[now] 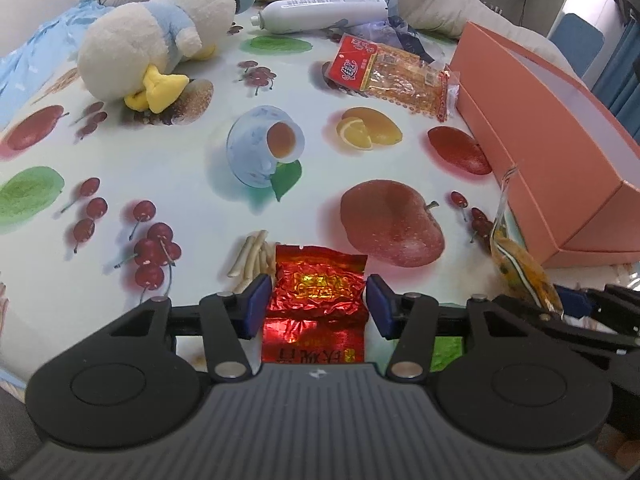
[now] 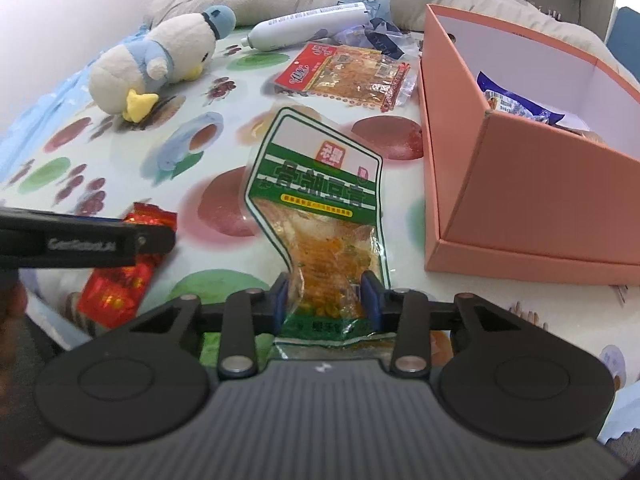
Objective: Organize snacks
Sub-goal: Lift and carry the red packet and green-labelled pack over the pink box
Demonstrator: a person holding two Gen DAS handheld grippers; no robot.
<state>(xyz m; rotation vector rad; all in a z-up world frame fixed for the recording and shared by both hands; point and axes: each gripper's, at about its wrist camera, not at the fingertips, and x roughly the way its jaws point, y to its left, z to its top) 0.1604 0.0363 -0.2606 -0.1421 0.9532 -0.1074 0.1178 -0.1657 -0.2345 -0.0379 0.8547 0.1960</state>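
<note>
Two grippers we count. Our left gripper (image 1: 318, 300), lower centre, straddles a red foil packet (image 1: 318, 292) lying on the fruit-print tablecloth (image 1: 160, 160), pads not pressing. Our right gripper (image 2: 326, 300) pinches a green-labelled snack pouch (image 2: 320, 200); pink box (image 2: 540, 200) at right.

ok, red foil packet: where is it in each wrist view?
Left wrist: red foil packet bottom centre, between the left gripper pads.
Right wrist: red foil packet lower left, partly under the left gripper's black finger.
Shared landmark: the pink box, on the right in both.
</note>
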